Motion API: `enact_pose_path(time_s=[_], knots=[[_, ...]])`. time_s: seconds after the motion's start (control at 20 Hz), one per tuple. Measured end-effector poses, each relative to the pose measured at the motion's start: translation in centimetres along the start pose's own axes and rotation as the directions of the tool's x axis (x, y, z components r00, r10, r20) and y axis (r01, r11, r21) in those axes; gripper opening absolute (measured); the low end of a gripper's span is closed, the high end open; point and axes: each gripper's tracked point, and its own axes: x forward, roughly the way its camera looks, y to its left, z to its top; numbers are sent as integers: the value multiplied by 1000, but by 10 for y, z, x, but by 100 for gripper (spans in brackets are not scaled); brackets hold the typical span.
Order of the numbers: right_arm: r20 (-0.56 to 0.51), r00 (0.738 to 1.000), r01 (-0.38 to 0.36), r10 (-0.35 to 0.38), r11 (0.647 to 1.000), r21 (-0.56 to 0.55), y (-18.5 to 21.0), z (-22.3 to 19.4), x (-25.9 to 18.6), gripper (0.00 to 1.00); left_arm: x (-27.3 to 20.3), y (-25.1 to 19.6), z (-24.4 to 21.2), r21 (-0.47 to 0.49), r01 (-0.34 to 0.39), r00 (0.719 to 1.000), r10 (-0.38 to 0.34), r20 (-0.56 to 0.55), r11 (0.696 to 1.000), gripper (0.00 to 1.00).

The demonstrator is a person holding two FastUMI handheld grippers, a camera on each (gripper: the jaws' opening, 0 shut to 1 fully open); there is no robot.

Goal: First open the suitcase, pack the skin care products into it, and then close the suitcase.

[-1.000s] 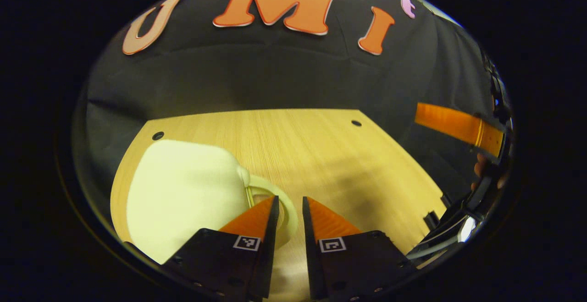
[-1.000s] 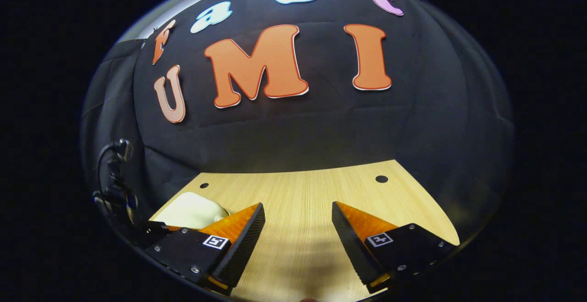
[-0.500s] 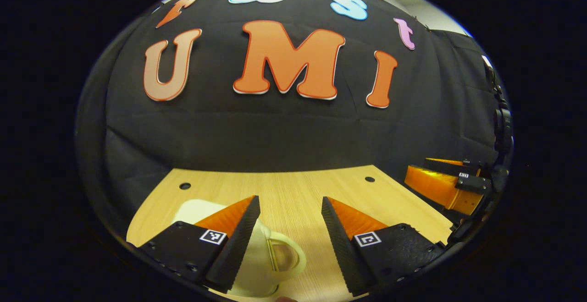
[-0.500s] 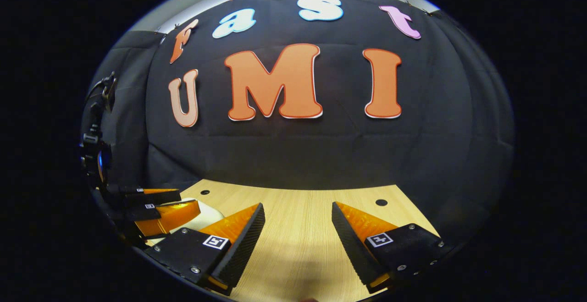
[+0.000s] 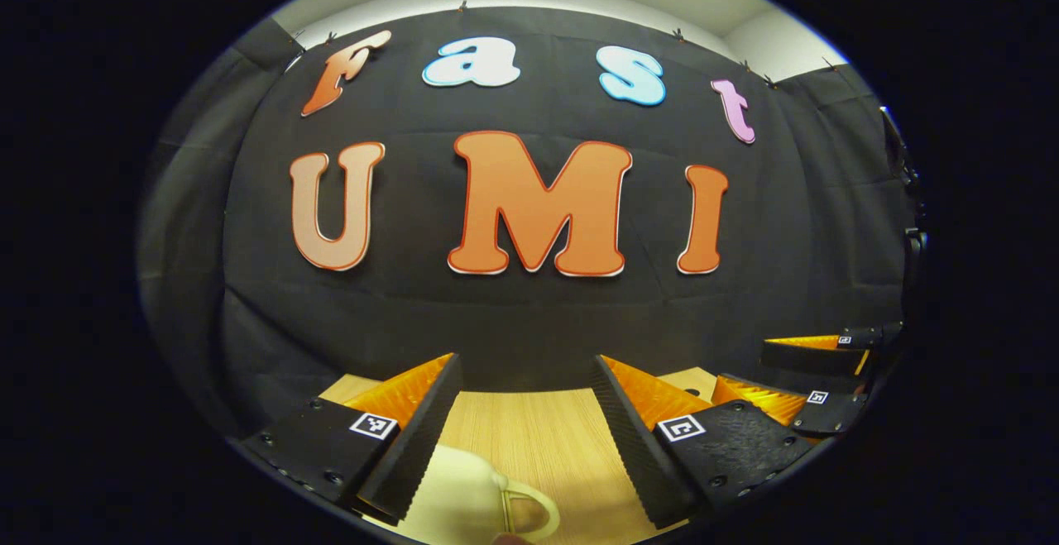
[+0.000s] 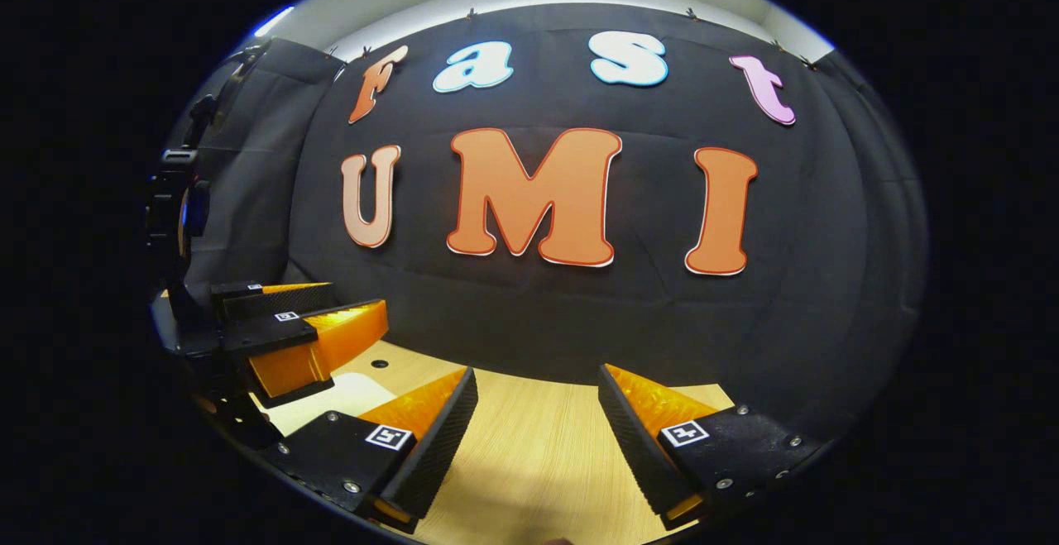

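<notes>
Suitcase (image 5: 463,491) — a small cream case with a looped handle (image 5: 529,512) — lies on the wooden surface (image 5: 538,437) at the low edge of the left gripper view, just under and beside that tool's left finger; in the right gripper view a pale corner of it shows low on the left, below the other tool. It looks shut, and no skin care products can be seen, so whether the task is starting or already finished cannot be settled from here.

Left tool (image 5: 525,425) is spread wide, nothing between its fingers, lifted off the case and aimed almost level at the booth wall. Right tool (image 6: 538,437) is likewise spread and empty, hovering above bare surface, well to the right of the case and pointing the same way. Each shows in the other's view, side by side and raised.

If opening is the step in hand, I judge it best done with both tools: tip the left tool down from its level pose, find the seam or latch near the handle side — hidden at present — and let the right tool steady the shell so the light case does not skid on the smooth wood. Approach slowly; the curved shell gives little to pinch.
</notes>
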Motion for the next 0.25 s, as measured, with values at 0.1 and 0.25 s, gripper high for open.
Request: enact_pose_path(time_s=[0.1, 0.25], knots=[[18, 1000, -14, 14, 1000, -3, 1, -1, 2, 94, 0, 5, 5, 35, -24, 999, 23, 46, 999, 98], [7, 1000, -8, 8, 1000, 2, -6, -11, 1, 94, 0, 4, -12, 70, -41, 999, 40, 17, 997, 96]])
